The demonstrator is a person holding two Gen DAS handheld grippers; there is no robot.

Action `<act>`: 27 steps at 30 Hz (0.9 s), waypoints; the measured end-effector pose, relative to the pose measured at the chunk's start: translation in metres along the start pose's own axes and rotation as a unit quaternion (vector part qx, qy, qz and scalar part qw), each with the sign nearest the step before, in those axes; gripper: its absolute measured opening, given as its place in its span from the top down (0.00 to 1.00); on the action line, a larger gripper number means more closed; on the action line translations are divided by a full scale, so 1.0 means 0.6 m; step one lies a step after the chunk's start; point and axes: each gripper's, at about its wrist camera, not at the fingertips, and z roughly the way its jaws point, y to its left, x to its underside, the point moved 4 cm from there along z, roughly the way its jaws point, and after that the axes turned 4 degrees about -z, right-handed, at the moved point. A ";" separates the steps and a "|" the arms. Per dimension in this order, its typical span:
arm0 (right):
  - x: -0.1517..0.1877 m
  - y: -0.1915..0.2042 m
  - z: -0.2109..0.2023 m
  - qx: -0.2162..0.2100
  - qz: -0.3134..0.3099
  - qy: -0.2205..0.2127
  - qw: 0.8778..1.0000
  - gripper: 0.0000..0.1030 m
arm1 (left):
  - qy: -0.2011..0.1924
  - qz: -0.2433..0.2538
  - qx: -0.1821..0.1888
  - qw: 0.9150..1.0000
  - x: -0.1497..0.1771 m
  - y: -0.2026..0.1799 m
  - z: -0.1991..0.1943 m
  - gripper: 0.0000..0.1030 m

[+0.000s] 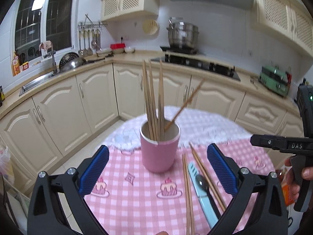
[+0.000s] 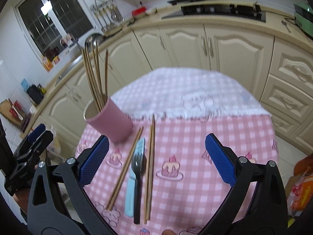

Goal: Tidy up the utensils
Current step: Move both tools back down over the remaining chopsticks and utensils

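A pink cup (image 1: 159, 152) stands on the pink checked tablecloth (image 1: 133, 201) and holds several wooden chopsticks (image 1: 152, 101). One more chopstick (image 1: 184, 105) leans blurred at its rim. My left gripper (image 1: 158, 170) is open and empty, just short of the cup. Two loose chopstick pairs (image 2: 125, 168) (image 2: 149, 168) lie flat on either side of a light blue knife (image 2: 135, 176) and a black spoon (image 2: 138, 168). Above these hangs my right gripper (image 2: 156, 159), open and empty, with the cup (image 2: 109, 121) to its left. The left gripper (image 2: 33, 143) shows at the frame's left edge.
The small round table drops off at its far white-cloth edge (image 1: 195, 121). Cream cabinets (image 1: 93, 98), a sink (image 1: 37, 82) and a hob with a steel pot (image 1: 183, 34) ring the room. An orange bag (image 2: 301, 192) lies on the floor at right. A hand (image 1: 305, 172) holds the right gripper.
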 end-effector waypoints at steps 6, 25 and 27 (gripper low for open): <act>0.032 0.007 0.024 0.016 -0.030 0.038 0.999 0.06 | 0.066 0.005 -0.002 0.998 0.044 -0.012 0.032 0.05; 0.087 0.009 0.087 0.047 -0.084 0.135 0.986 0.06 | 0.160 0.045 -0.005 0.986 0.105 -0.018 0.124 0.05; 0.086 0.008 0.090 0.051 -0.087 0.137 0.985 0.06 | 0.169 0.052 -0.007 0.984 0.111 -0.018 0.136 0.05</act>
